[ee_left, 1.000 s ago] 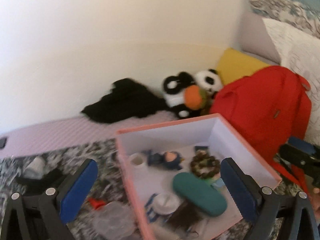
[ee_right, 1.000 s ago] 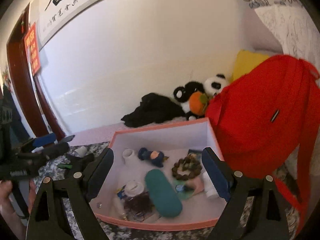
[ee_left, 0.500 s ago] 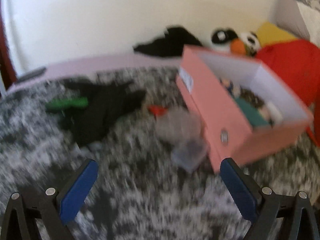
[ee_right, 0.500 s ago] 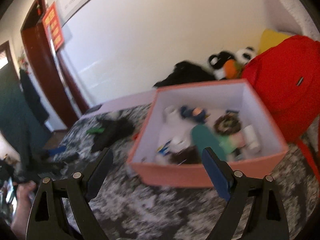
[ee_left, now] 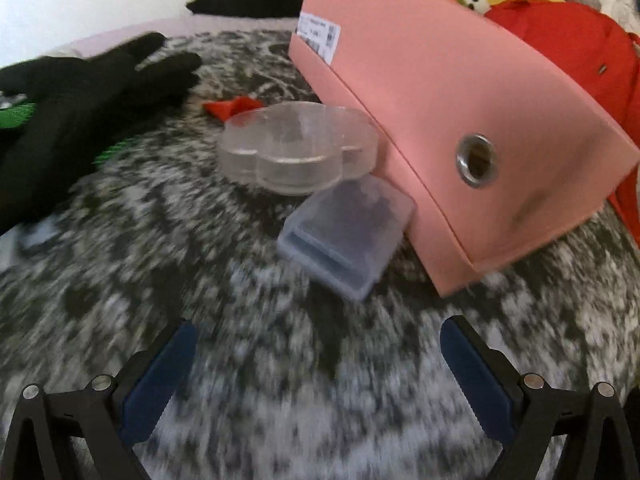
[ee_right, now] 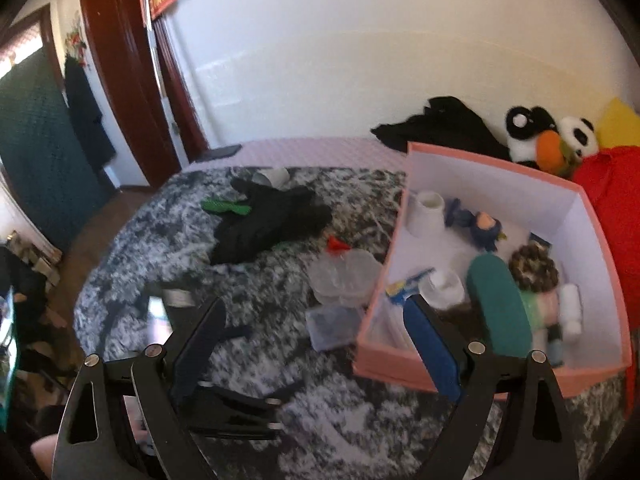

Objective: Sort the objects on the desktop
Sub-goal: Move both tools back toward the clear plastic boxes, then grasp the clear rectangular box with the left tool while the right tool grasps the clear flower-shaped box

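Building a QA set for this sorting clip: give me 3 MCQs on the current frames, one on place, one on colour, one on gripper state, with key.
1. Where does the small clear flat case lie?
A. inside the pink box
B. on the blanket against the pink box's outer wall
C. on the black glove

2. What colour is the oblong case in the pink box?
A. teal green
B. yellow
C. red

3. How does the left gripper stand?
A. shut on the flat case
B. shut on nothing
C. open, holding nothing

Key: 1 B, it rests on the blanket at the box's side. 2 A, it shows teal in the right wrist view. 3 C, its jaws are spread wide over bare blanket.
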Available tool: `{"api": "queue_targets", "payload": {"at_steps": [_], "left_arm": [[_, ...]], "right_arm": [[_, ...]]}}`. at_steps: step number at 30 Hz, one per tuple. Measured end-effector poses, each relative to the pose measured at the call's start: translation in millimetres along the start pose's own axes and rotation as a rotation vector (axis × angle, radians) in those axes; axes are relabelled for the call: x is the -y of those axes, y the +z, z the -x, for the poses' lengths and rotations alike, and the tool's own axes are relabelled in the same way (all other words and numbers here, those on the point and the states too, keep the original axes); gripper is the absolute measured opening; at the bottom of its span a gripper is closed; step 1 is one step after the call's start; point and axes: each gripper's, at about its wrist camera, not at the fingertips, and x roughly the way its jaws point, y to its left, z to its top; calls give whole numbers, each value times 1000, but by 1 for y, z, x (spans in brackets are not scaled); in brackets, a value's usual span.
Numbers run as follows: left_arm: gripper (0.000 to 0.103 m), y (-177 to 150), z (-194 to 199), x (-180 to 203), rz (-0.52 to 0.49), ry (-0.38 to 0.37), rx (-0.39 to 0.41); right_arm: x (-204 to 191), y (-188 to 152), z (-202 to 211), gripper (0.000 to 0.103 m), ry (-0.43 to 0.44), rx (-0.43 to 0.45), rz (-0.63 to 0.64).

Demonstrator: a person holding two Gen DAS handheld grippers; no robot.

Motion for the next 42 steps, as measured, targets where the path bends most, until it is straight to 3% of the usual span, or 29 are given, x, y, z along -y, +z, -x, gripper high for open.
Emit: {"api": "queue_targets", "payload": {"at_steps": [6,8,9,16,21,23,25,27,30,32,33,35,38,42], "left_arm": [[101,30,-36,13,-58,2,-10],[89,36,-43,18,-83,5,9],[67,36,-43,17,-85,-18,17],[68,4,-12,-8,-27,-28,39],[68,-24,17,-53,42,23,42],[68,-33,27,-70,72,58,47],[68,-43,38,-82,90,79,54],[68,-53,46,-92,102,78,66],[68,-57,49,-102,116,58,69],[68,-59,51,-103,114,62,73],[68,-59,50,-103,114,66,73],[68,-59,53,-103,125,67,72],[68,-58,58,-103,153,66,70],[68,-64,72,-105,187,77,86]], "right_arm": [[11,19,-19,93,-40,4,44],[15,23,-28,93,-58,-5,55],[17,25,-32,93,-68,-12,60],[9,26,-73,92,-104,-86,156],[-24,21,-129,92,-102,-220,271],[-37,16,-160,93,-146,-298,326],[-46,10,-191,102,-263,-337,390],[-48,4,-222,102,-395,-383,447],[-30,-4,-266,102,-422,-496,411],[-25,3,-272,101,-402,-497,364],[-25,6,-270,96,-389,-494,352],[-24,11,-267,60,-363,-486,328],[-42,14,-247,34,-378,-432,394],[-54,19,-209,26,-360,-335,425]]}}
